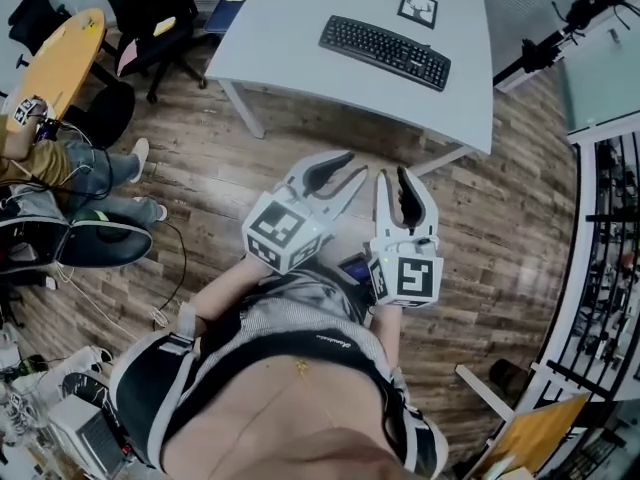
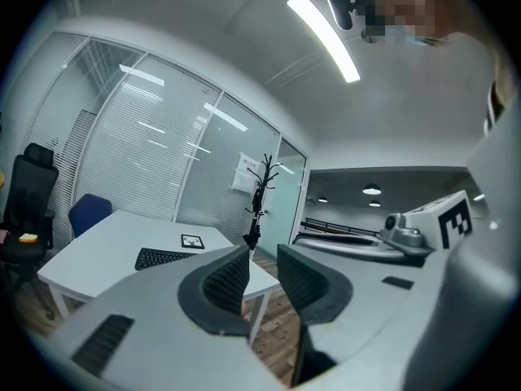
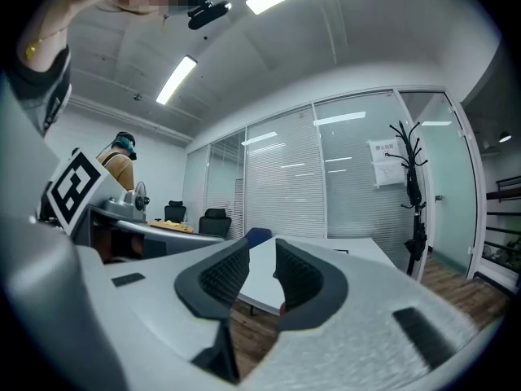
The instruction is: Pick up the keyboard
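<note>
The white table [image 1: 290, 28] stands well ahead of us, the black keyboard [image 1: 385, 51] flat on it. We judge the keyboard light, stiff and long, best taken by its short ends. Our left gripper [image 1: 350, 170] and right gripper [image 1: 395, 180] hang at our waist, jaws parted, holding nothing.

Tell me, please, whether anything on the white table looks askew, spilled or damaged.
Nothing stands out. The keyboard lies flat, roughly parallel to the front edge of the table, with a marker card behind it; nothing looks spilled or broken. The left claw and right claw are open and empty.
</note>
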Motion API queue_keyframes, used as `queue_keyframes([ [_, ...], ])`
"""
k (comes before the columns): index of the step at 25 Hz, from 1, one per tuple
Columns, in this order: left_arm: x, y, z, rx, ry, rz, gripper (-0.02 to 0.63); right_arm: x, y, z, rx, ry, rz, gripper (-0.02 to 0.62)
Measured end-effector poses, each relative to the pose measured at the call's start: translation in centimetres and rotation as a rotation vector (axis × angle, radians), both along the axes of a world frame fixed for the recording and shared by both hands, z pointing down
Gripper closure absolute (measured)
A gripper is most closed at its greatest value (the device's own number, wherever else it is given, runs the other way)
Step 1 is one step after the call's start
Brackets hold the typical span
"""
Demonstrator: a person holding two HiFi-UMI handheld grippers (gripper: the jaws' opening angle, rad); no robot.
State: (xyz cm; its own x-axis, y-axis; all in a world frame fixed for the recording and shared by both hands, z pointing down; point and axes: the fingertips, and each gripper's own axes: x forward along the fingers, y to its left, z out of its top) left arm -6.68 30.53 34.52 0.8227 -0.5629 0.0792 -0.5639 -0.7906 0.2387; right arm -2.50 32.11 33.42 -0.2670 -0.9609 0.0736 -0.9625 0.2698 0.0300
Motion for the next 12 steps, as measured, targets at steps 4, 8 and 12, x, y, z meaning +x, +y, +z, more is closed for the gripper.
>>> queue_keyframes([
  [4,0.0,-1.7,0.0,0.007,0.003,0.009,0.511,0.3,-1.4,0.3,0.000,-0.003,0.015,0.492],
  [8,-0.3,-2.8,0.4,0.003,-0.006,0.009,0.511,0.3,-2.3,0.8,-0.009,-0.011,0.028,0.492],
  [12,-0.5,-3.3,0.6,-0.002,-0.005,0.012,0.511,-0.1,-2.6,1.0,-0.017,-0.011,0.030,0.492],
])
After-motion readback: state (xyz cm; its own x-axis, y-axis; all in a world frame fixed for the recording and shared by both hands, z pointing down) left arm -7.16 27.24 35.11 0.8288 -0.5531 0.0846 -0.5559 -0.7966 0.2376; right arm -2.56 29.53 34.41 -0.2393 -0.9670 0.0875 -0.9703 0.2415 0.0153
